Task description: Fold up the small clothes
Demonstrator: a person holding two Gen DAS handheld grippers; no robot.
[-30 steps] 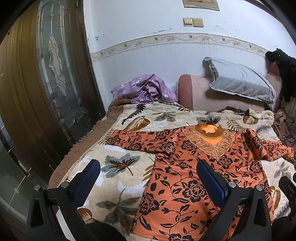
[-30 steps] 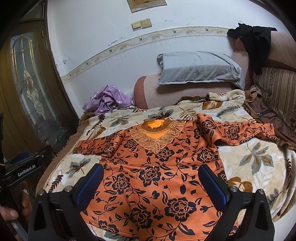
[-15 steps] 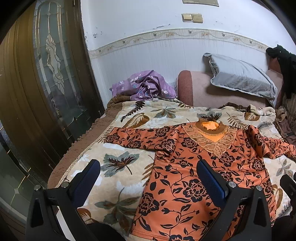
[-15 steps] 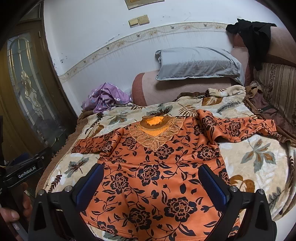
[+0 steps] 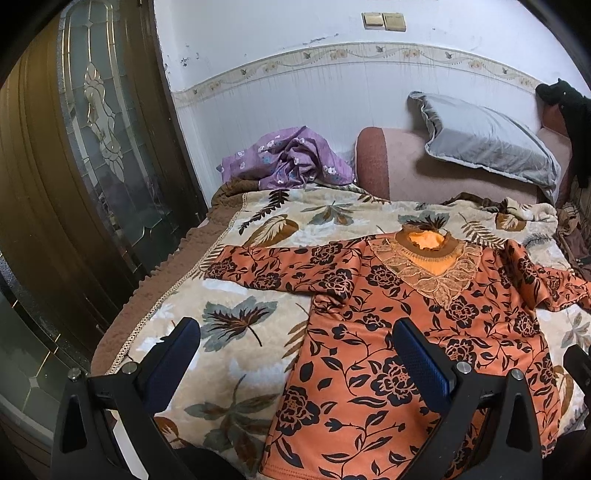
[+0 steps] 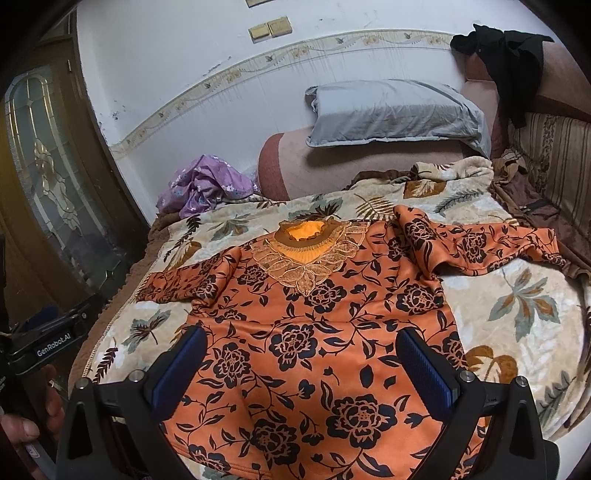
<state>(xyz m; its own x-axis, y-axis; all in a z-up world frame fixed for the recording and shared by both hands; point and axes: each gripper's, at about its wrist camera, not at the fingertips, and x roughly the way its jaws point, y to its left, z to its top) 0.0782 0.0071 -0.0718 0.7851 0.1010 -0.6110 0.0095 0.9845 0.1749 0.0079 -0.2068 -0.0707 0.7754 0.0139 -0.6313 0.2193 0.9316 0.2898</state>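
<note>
Orange top [image 6: 314, 332] flat on blanket [image 6: 517, 306]

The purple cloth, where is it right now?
The purple cloth lies bunched at the far left corner of the bed in both views, against the white wall, just left of the pink bolster and beyond the orange top.

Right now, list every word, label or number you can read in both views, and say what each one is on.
"GenRobot.AI": white letters on the black body of the left gripper, seen at the left edge of the right wrist view.
Nothing else is readable: the wall switches, the orange top and the blanket carry no text.
</note>
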